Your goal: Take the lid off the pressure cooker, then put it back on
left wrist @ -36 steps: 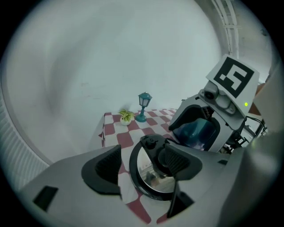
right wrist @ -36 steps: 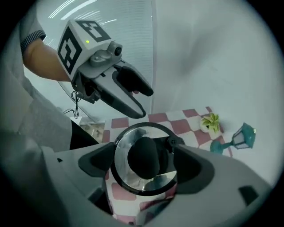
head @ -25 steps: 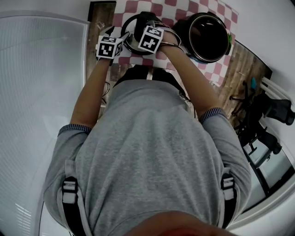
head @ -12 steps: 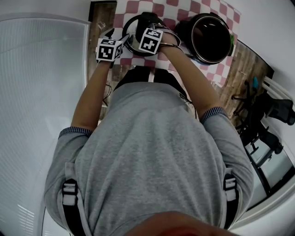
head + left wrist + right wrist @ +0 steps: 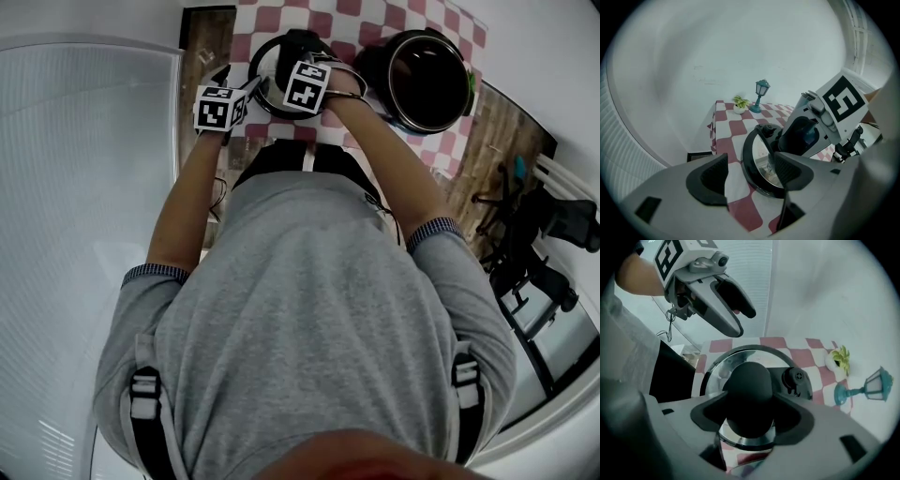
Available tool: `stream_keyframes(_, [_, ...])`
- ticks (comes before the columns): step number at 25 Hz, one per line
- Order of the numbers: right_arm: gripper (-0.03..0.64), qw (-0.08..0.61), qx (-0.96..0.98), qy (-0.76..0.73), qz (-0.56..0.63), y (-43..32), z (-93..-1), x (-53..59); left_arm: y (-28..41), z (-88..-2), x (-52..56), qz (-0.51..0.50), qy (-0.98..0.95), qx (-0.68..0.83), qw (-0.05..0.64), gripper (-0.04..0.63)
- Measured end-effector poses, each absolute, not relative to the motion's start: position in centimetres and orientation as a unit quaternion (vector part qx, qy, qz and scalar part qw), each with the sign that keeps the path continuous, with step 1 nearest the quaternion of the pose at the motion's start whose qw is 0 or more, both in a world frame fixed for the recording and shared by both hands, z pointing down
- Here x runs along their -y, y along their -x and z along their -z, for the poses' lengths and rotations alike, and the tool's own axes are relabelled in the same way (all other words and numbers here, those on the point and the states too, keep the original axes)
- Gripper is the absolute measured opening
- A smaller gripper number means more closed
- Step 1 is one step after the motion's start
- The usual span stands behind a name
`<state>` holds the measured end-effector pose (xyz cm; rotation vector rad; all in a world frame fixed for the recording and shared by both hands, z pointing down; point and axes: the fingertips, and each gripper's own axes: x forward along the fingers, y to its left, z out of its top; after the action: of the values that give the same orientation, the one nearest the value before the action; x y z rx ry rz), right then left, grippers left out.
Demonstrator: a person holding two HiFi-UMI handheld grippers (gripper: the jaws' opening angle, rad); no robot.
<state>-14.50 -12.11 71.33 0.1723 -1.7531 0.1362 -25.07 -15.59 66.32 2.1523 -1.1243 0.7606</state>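
The lid (image 5: 723,367) is off the cooker and lies flat on the checked cloth (image 5: 740,129), dome side up, just to the left of the open pot (image 5: 427,80) as I look down from the head view. Its black knob (image 5: 750,394) stands at the centre, with a small black valve (image 5: 797,377) beside it on the handle bar.

My right claw (image 5: 752,417) comes almost straight down over that knob. Its jaws have just been closing, with the knob between them, and in the right gripper view both pads now seem to sit against the knob's sides. I judge this to be the pickup for putting the lid back.

To do it well, I want the pads low on the knob and square to it, not nipping its rounded top, where they could slide off. I'd finish the squeeze before lifting, then raise the lid straight up and level so that the rim does not drag the cloth.

My left claw (image 5: 750,176) hangs with its jaws wide and nothing between them, just off the lid's near edge. From there it could steady the rim if the lid tips. At the cloth's far end a little plant (image 5: 839,357) and a blue lamp (image 5: 874,383) stand well clear.
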Motion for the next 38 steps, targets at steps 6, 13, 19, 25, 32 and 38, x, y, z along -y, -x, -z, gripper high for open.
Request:
stream_keyframes(6, [0.293, 0.632, 0.768, -0.073, -0.068, 14.5, -71.0, 11.4, 25.5, -66.6, 15.4, -0.270, -0.805, 0.418, 0.322, 0.334])
stream_keyframes(13, [0.293, 0.620, 0.778, -0.075, -0.075, 14.6, -69.9, 10.1, 26.6, -67.7, 14.8, -0.216, -0.788, 0.408, 0.407, 0.339])
stream_keyframes(19, [0.293, 0.611, 0.785, -0.080, -0.066, 15.0, -68.2, 10.1, 27.2, -67.9, 14.3, -0.156, -0.768, 0.399, 0.476, 0.341])
stream_keyframes(25, [0.293, 0.603, 0.792, -0.082, -0.055, 15.6, -66.4, 10.5, 27.8, -67.6, 14.1, -0.097, -0.750, 0.391, 0.525, 0.344])
stream_keyframes(32, [0.293, 0.589, 0.802, -0.085, -0.049, 16.4, -64.3, 10.8, 27.4, -66.4, 14.1, -0.040, -0.749, 0.357, 0.557, 0.345])
stream_keyframes(38, [0.293, 0.580, 0.809, -0.089, -0.041, 16.8, -62.3, 11.0, 26.4, -64.9, 13.9, 0.005, -0.753, 0.307, 0.581, 0.345])
